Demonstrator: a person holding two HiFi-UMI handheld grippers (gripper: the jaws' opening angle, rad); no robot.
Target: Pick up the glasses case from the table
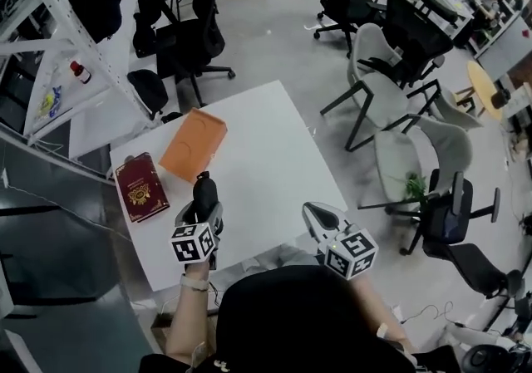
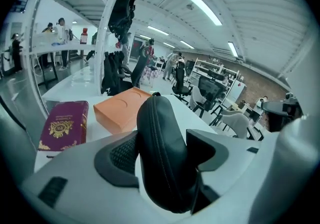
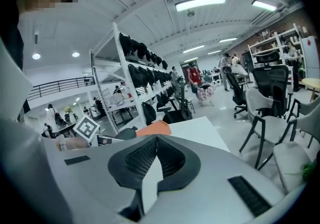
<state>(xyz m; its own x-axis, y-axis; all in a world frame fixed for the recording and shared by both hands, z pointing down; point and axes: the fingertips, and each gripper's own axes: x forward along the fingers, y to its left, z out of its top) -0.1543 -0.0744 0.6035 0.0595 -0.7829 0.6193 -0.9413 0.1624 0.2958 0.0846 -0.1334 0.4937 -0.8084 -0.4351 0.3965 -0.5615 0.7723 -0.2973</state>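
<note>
A black zipped glasses case stands upright between the jaws of my left gripper, which is shut on it. In the head view that gripper holds the case just above the white table, near its front edge. My right gripper hovers over the table's front right corner. Its jaws meet with nothing between them, and the right gripper view shows the same. From there the case shows at left beside the left gripper's marker cube.
An orange box and a maroon book lie on the table's left half. A white shelf rack stands to the left. Several office chairs stand around the right and far sides.
</note>
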